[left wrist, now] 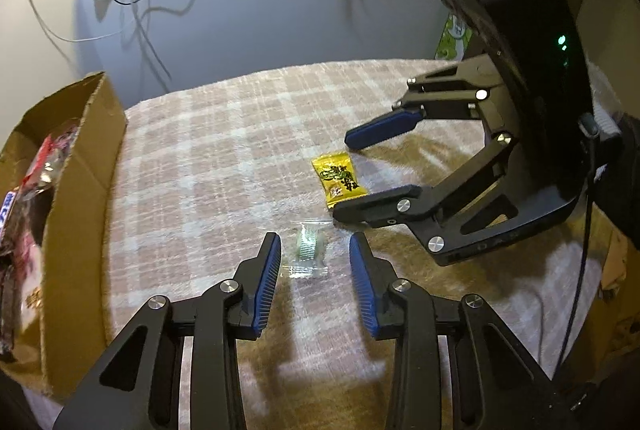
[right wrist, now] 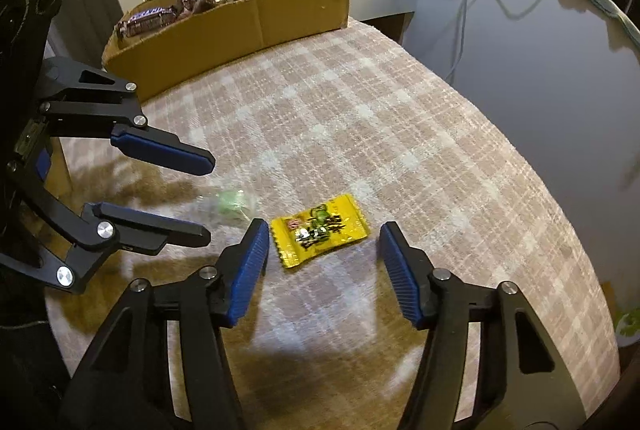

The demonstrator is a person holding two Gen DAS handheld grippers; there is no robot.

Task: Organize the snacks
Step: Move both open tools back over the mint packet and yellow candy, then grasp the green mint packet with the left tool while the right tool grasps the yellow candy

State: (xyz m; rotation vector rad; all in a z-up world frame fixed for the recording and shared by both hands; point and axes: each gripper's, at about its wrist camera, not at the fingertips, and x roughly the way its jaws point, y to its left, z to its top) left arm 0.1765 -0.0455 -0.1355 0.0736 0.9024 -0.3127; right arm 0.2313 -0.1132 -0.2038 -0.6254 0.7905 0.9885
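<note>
My left tongs (left wrist: 315, 254) straddle the clear candy (left wrist: 308, 250), half open, pads not touching. My right tongs (right wrist: 324, 242) straddle the yellow candy (right wrist: 318, 230), wider, empty. Box (right wrist: 240, 18) lies far left on the table (right wrist: 400, 110).

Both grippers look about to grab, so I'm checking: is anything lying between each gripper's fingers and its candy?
Nothing visible. The left gripper straddles the clear-wrapped candy; the right gripper straddles the yellow candy. Only bare plaid cloth shows around them.

Yellow candy wrapper (right wrist: 319, 230), pink-and-white plaid cloth (right wrist: 360, 118), brown cardboard box (right wrist: 240, 22)
</note>
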